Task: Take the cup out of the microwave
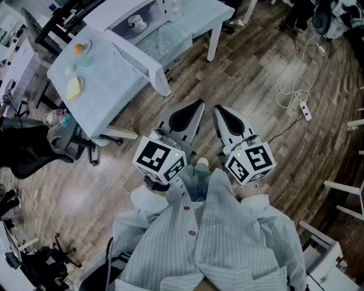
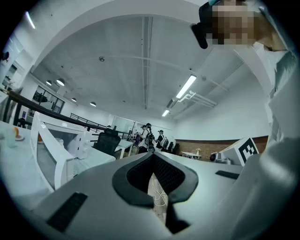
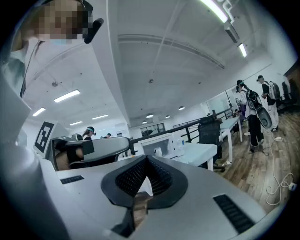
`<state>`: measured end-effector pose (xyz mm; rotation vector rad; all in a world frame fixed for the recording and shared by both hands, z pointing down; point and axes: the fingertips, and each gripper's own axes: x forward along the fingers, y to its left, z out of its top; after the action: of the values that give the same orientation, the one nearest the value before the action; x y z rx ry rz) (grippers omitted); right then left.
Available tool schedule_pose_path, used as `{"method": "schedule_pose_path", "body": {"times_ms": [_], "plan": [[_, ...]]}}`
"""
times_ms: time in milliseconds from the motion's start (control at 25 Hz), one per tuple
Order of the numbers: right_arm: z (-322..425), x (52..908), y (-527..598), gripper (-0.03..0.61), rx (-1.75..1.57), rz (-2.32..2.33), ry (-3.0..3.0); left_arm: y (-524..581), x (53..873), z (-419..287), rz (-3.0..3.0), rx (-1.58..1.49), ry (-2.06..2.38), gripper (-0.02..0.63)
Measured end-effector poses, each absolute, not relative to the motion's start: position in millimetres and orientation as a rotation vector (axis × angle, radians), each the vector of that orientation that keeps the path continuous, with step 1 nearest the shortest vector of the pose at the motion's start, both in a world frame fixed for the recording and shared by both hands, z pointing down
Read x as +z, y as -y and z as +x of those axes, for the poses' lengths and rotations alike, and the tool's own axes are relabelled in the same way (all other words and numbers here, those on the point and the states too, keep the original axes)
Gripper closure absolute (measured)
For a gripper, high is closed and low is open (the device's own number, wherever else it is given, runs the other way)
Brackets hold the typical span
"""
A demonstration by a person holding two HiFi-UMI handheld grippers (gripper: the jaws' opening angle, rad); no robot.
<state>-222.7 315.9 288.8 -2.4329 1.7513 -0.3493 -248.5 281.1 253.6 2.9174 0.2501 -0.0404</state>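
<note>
At the left of the head view, the worktop (image 1: 108,85) is carrying the microwave (image 1: 170,8). Its door (image 1: 142,62) is hanging wide open, and the cup (image 1: 136,23) is sitting inside the cavity, well apart from both tools. The left tool (image 1: 190,111) is being held close to the body, closed with nothing between its jaws and aiming at the floor. The right tool (image 1: 223,113) just beside it is likewise closed and empty. Neither is reaching, so the task appears to be barely starting.

The likely trouble is lying in the approach. The open door is sticking out on the near side, and a tool swinging in could be knocking it. Jaws entering the cavity unparted would be pushing the cup deeper or tipping it. The cable (image 1: 293,94) trailing on the floor at the right is a snag only if the person is stepping that way.

Only the head view is showing both tools together, the small items (image 1: 79,48) on the worktop, and the cable. The left gripper view is catching the door nearly edge-on. The right gripper view is facing the microwave's front and showing people (image 3: 255,112) standing at the right, whom the head view is missing.
</note>
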Motion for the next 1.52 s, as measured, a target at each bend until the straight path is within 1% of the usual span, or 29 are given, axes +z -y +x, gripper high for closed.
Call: {"method": "schedule_pose_path", "body": {"times_ms": [600, 1000, 1280, 1520], "plan": [[-210, 282, -327, 0.545, -0.311, -2.389, -1.786, -298, 252, -233, 2.927, -0.075, -0.206, 0.604], [-201, 289, -336, 0.545, -0.332, -2.374, -1.811, -311, 263, -221, 2.927, -0.042, -0.169, 0.604], [-181, 305, -332, 0.545, -0.38, -2.382, -1.794, -307, 278, -200, 2.91, -0.004, -0.181, 0.604], [-147, 312, -307, 0.545, -0.41, -2.371, -1.789, -282, 282, -164, 2.903, -0.006, -0.168, 0.604]]}}
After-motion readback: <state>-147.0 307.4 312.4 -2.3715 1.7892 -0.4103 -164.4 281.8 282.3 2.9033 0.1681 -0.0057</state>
